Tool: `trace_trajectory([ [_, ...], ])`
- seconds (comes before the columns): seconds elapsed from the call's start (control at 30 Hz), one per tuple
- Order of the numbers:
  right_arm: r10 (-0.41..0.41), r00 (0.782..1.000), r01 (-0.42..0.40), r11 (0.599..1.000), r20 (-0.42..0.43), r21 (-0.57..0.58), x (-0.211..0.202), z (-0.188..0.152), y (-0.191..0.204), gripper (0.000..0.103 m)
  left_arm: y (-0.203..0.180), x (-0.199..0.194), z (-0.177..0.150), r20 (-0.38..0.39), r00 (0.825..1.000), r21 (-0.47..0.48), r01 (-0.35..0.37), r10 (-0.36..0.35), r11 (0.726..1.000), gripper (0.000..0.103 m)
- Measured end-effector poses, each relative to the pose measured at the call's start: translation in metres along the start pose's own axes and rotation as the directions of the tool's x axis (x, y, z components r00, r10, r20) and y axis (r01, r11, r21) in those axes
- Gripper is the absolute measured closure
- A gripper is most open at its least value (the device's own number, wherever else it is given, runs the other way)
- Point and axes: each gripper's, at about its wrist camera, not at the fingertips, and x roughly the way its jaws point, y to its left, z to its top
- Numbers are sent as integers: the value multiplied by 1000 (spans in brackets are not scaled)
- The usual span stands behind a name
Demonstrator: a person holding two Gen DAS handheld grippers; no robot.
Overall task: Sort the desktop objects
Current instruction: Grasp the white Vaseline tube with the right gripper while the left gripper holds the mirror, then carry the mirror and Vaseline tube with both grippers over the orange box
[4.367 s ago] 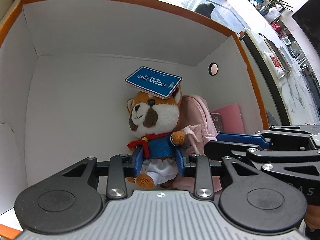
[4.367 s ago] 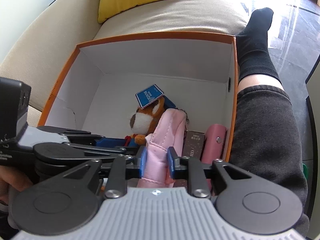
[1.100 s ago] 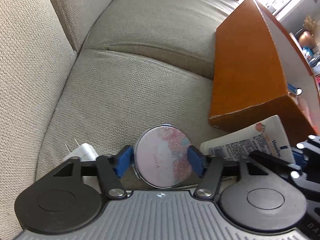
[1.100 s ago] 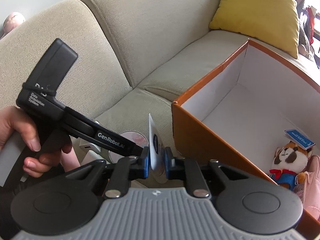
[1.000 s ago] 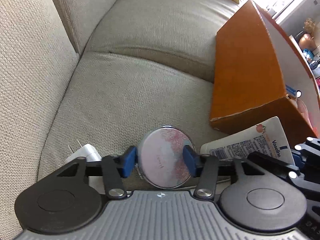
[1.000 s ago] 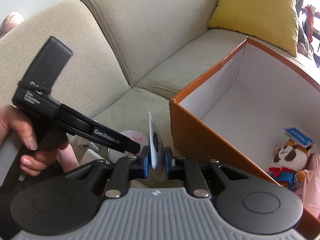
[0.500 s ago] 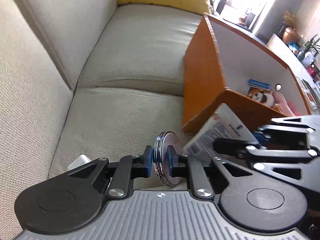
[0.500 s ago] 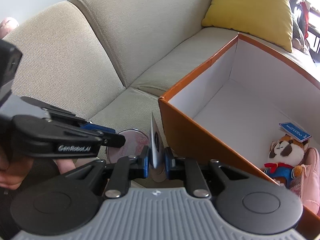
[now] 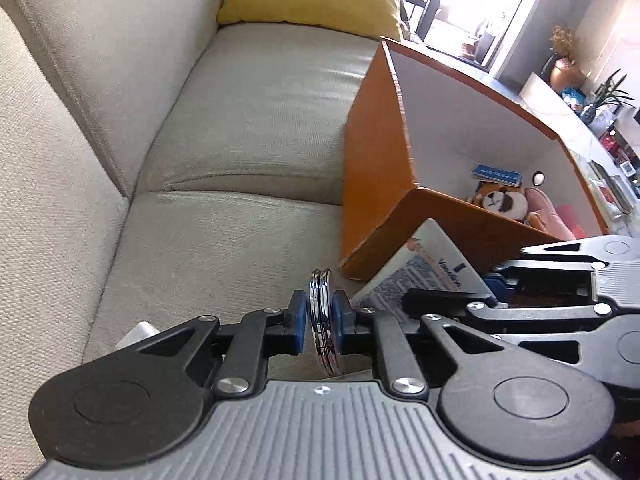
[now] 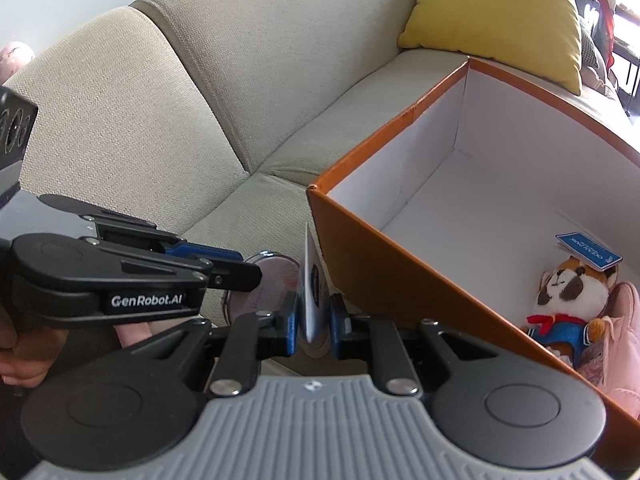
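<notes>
Your left gripper [image 9: 319, 322] was clenched on the round compact mirror [image 9: 324, 320], which stood on its edge between the two blue pads, so that from the left wrist camera you saw only its thin metal rim. In the right wrist view the same mirror [image 10: 272, 280] showed its pink patterned face, just behind the tip of the left gripper [image 10: 240, 272]. Your right gripper [image 10: 313, 322] was grasping the white lotion tube [image 10: 311, 296] by its flat end, and the tube pointed up and a little forward, close to the near corner of the orange box [image 10: 360, 264]. From the left camera the tube [image 9: 424, 268] lay tilted just beside the mirror, with the right gripper [image 9: 490, 282] holding it in front of the box [image 9: 376, 160]. Both things were above the beige sofa seat [image 9: 224, 240], outside the box. Inside the box, in its far corner, sat the plush toy [image 10: 568, 300] with a blue card [image 10: 588, 250] on its head, and a pink pouch [image 10: 618, 340] leaned beside it. A yellow cushion [image 10: 496, 12] rested on the sofa behind the box. A small white thing [image 9: 138, 332] lay on the seat near your left gripper; I could not tell what it was.
</notes>
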Motion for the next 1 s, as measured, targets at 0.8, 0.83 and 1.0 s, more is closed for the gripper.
trace_trajectory([
  [0.8, -15, 999, 15, 1000, 39, 7, -14, 1, -1, 89, -1, -8, -8, 55, 998, -66, -12, 16, 998, 88],
  [0.83, -13, 999, 12, 1000, 43, 7, -18, 2, -1, 89, -1, -12, -8, 61, 998, -67, -12, 16, 998, 88],
  [1.0, 8, 999, -8, 1000, 51, -5, -41, 2, -2, 89, -9, -29, -4, 88, 996, -60, 5, 0, 998, 88],
])
